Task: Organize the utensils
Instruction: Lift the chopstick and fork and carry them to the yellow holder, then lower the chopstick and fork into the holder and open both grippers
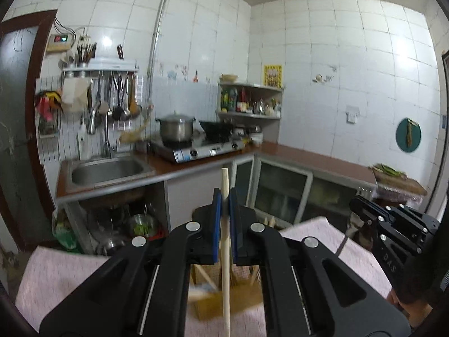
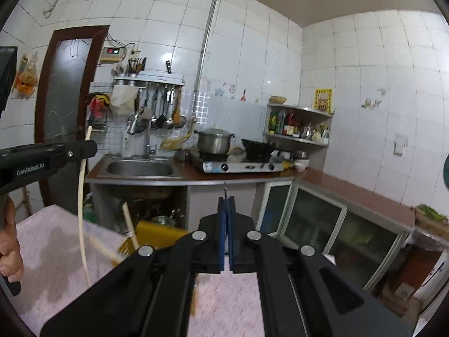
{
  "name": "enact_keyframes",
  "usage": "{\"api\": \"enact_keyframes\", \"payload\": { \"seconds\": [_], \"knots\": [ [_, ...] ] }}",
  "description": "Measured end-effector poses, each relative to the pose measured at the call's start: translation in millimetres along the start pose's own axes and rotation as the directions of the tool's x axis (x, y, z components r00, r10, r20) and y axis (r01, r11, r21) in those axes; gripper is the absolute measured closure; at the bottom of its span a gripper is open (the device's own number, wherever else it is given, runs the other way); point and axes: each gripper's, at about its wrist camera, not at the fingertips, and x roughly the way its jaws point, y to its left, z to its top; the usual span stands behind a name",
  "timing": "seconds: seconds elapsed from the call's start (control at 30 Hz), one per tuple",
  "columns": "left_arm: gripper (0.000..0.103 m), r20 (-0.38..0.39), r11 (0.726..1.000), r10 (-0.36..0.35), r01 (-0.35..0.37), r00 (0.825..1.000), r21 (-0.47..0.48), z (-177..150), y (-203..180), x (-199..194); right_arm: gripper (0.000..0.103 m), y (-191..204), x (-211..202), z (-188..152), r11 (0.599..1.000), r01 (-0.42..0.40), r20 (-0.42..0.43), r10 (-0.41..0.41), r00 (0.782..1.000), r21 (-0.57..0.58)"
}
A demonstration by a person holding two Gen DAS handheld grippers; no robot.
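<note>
A pink cloth-covered desk [image 2: 56,238] lies nearest, with the brown L-shaped kitchen counter [image 1: 308,156] behind it. On that counter, the steel sink [image 1: 106,168] lies left of the two-burner gas stove [image 1: 202,148]. A lidded steel pot [image 1: 176,127] stands on the stove, a dark wok [image 1: 217,127] to its right. The corner shelf [image 1: 249,115] stands behind, further right.
</note>
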Motion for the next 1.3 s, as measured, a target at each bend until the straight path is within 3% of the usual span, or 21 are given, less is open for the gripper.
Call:
{"api": "enact_keyframes", "payload": {
  "seconds": [0.23,0.5,0.7,1.0,1.23,1.3],
  "knots": [
    [0.099,0.058,0.997,0.076,-0.074,0.995,-0.034,12,15,56,0.102,-1,43,20,0.999,0.041,0.001,-0.041,0.999,0.016],
    [0.099,0.093,0.997,0.079,-0.076,0.993,-0.032,-7,19,77,0.102,12,75,11,0.997,0.080,-0.007,-0.080,0.997,-0.020],
    [0.099,0.061,0.998,0.058,-0.057,0.996,-0.021,-35,24,85,0.102,34,81,-10,0.986,0.125,0.011,-0.124,0.992,-0.114],
    [0.098,-0.026,1.000,0.021,-0.022,0.999,-0.011,-72,35,93,0.102,58,94,-48,0.989,0.018,-0.079,-0.030,0.996,-0.147],
    [0.097,-0.107,0.999,0.004,-0.009,0.994,-0.052,-94,50,97,0.102,58,109,-83,0.988,-0.097,-0.197,0.072,0.978,-0.117],
    [0.096,-0.118,0.998,0.003,-0.010,0.993,-0.061,-90,53,90,0.099,54,105,-82,0.990,-0.092,-0.201,0.069,0.977,-0.107]
  ]
}}
